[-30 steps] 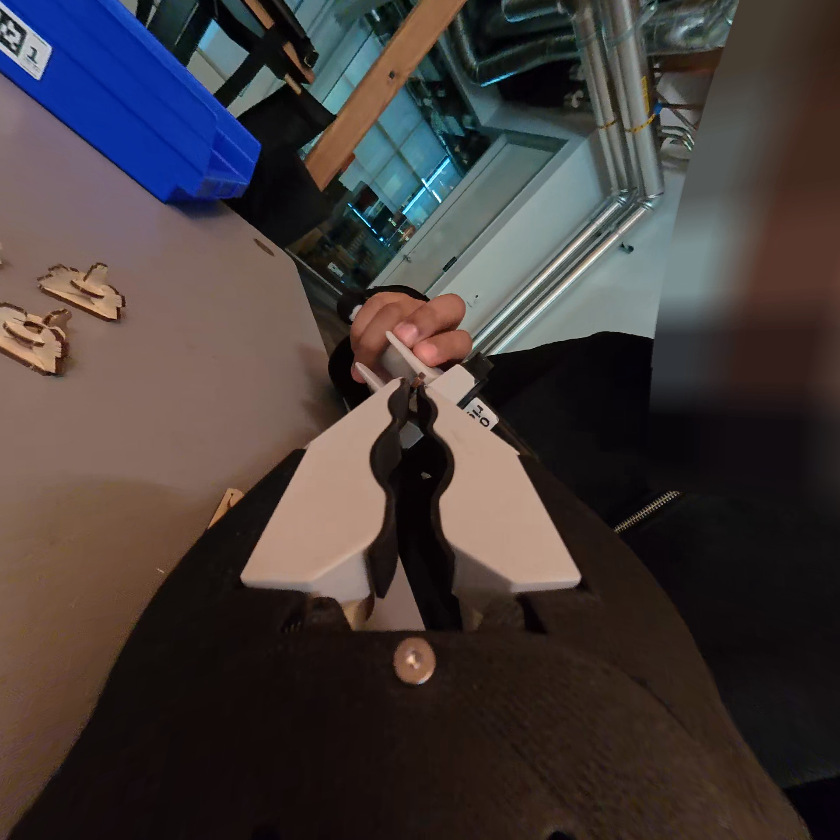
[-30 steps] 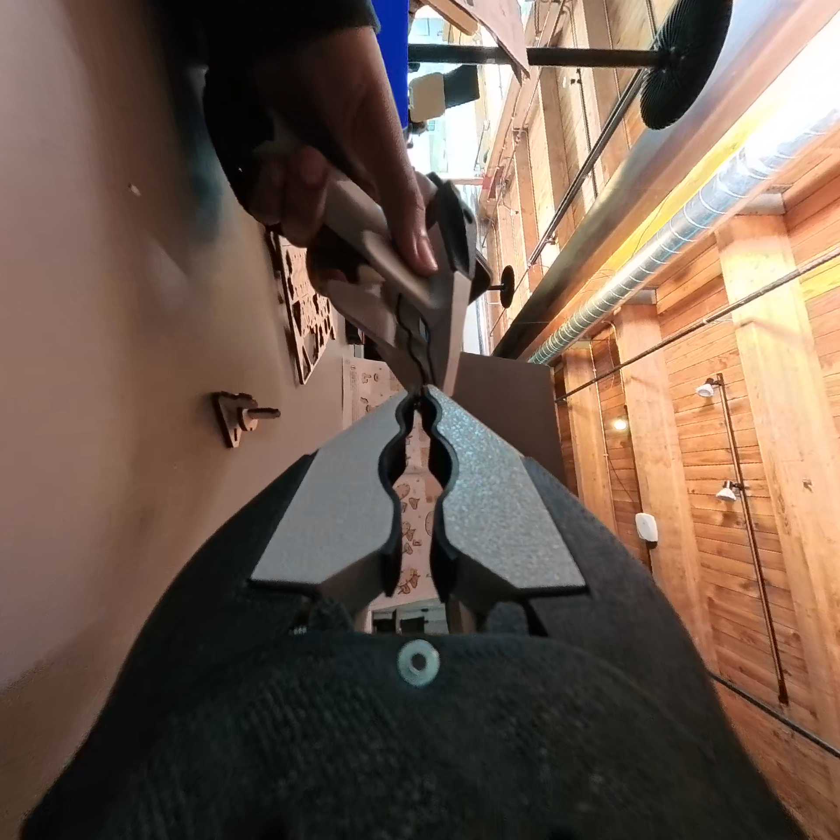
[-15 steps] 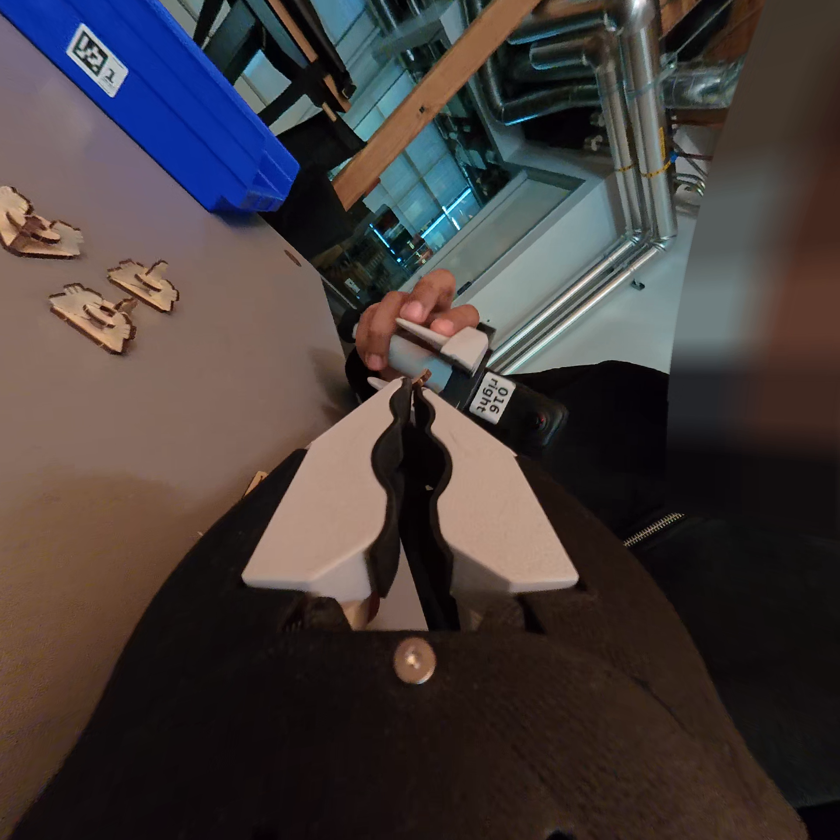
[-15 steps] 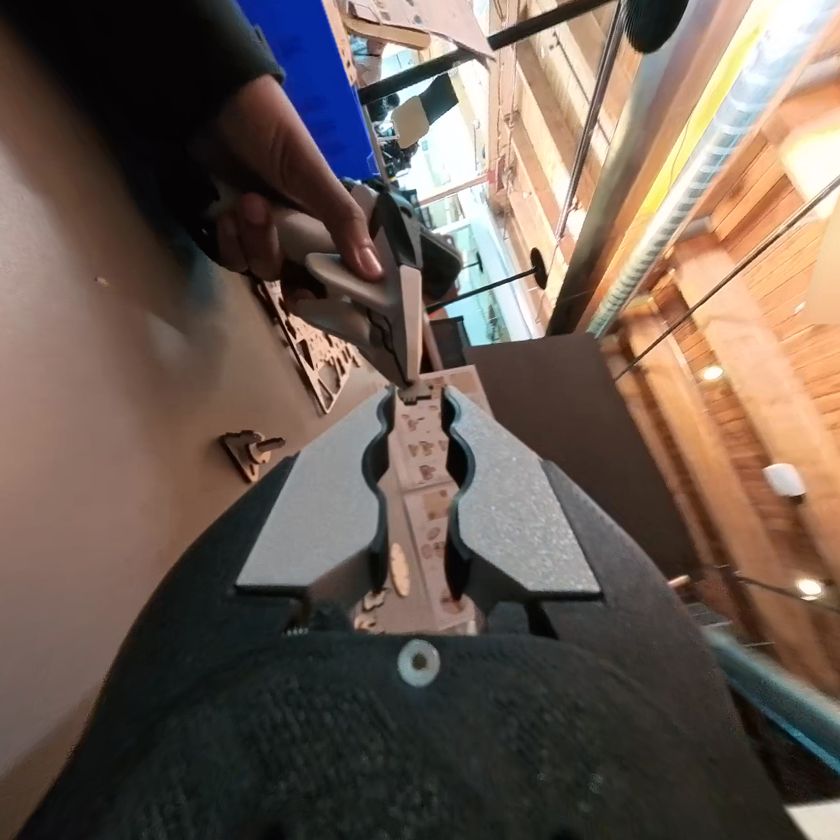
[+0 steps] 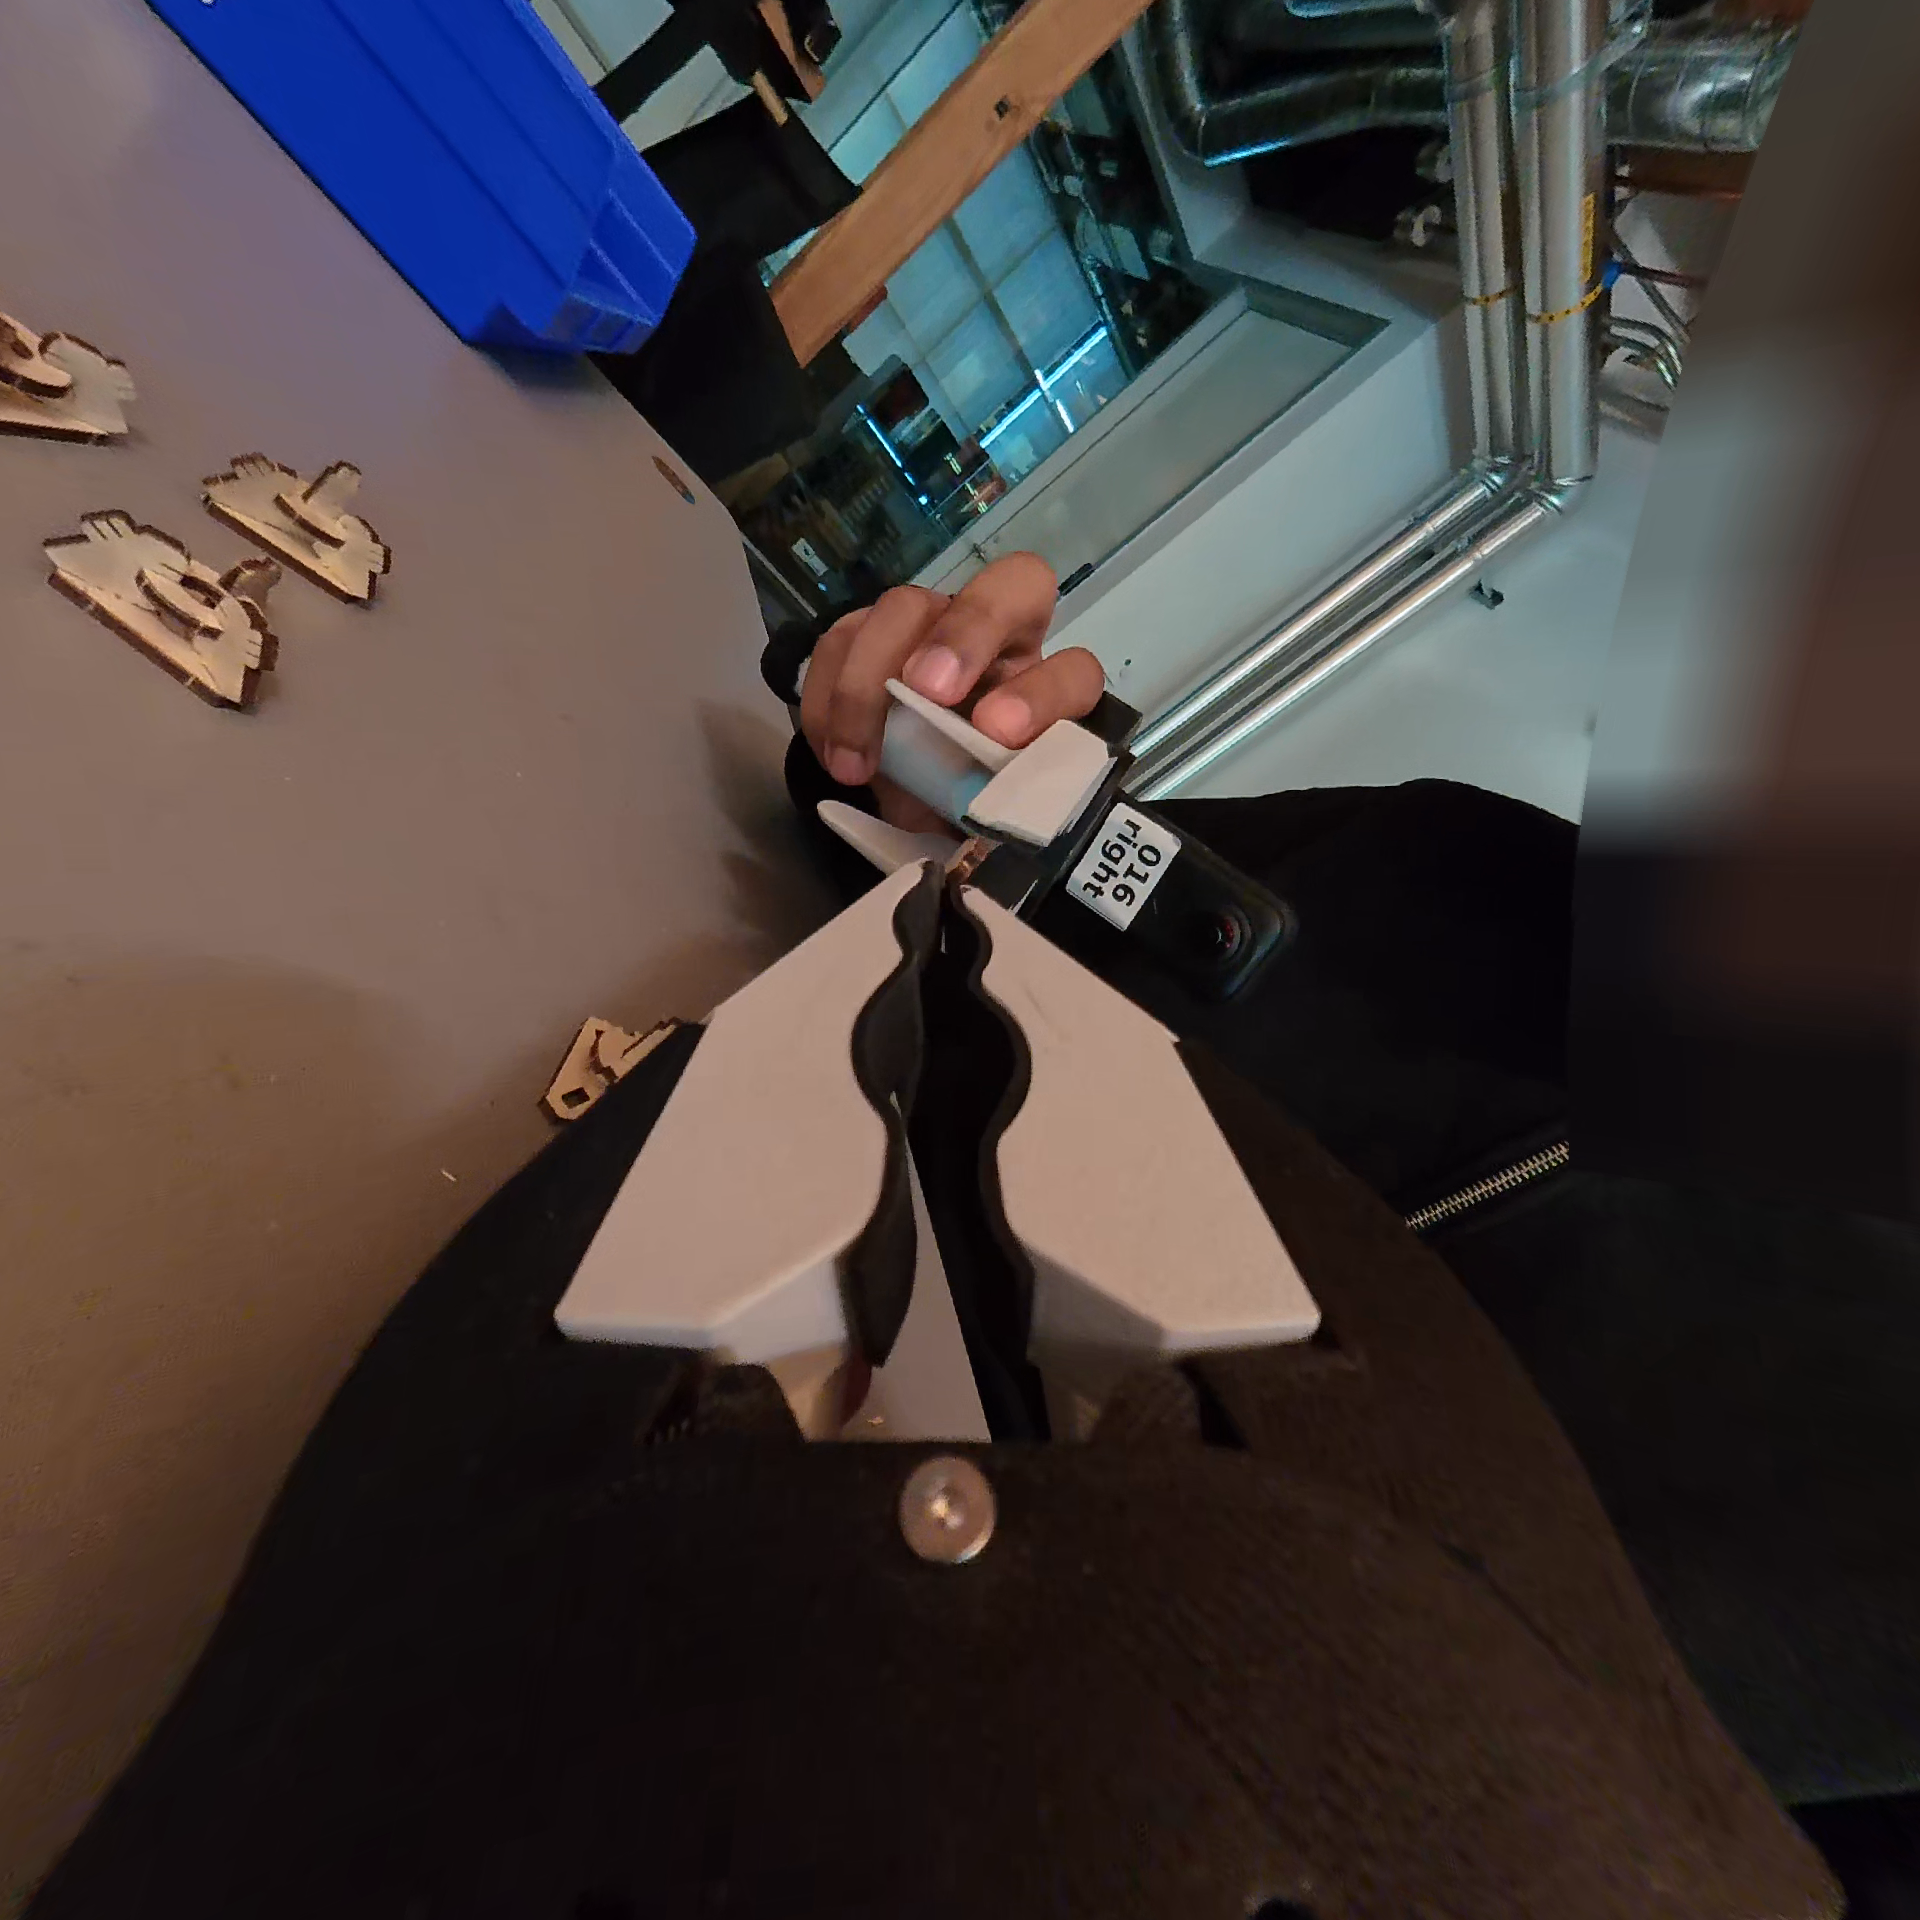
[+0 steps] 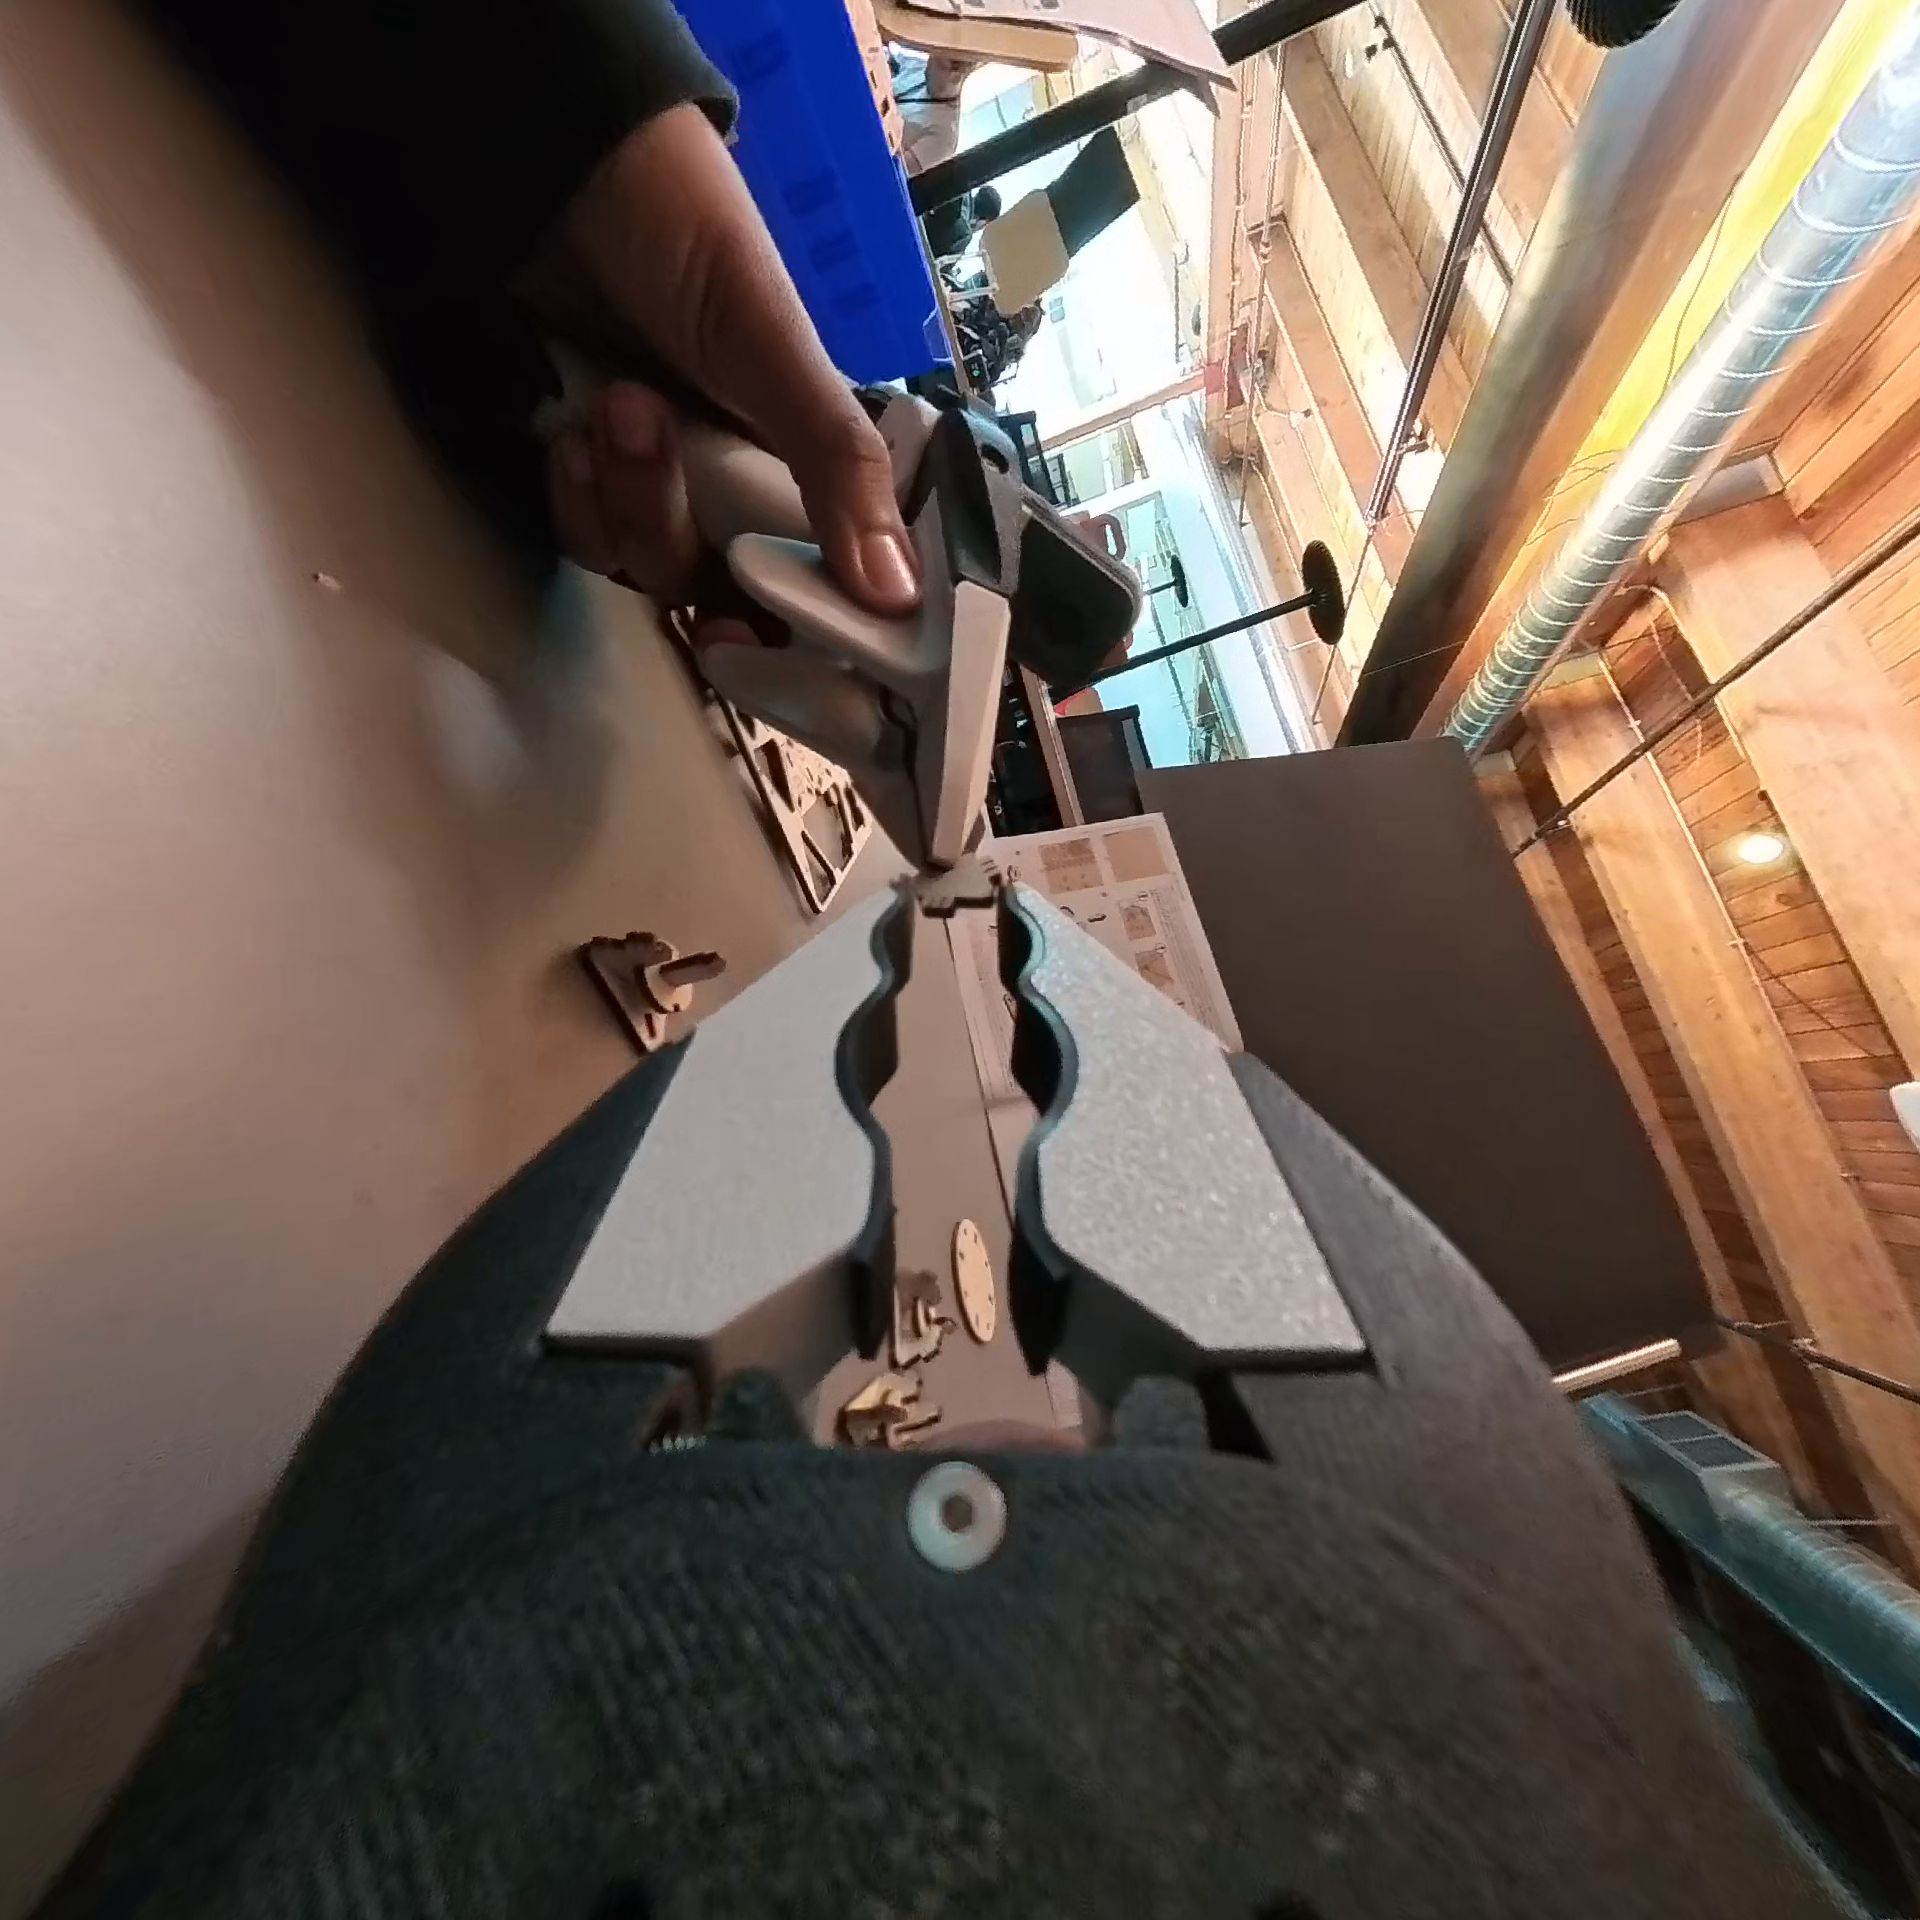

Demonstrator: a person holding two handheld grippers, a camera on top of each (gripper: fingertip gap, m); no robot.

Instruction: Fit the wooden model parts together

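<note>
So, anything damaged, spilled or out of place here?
Nothing stands out. The left gripper pinches a small wooden piece between the right gripper's open fingers; other wooden pieces lie flat on the table.

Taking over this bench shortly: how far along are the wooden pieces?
Done: three slotted-together wooden assemblies lie on the table. In hand: the left gripper pinches a small wooden piece, set between the right gripper's open fingers. Left: loose pieces and a partly emptied cut-out sheet lie on the table.
</note>
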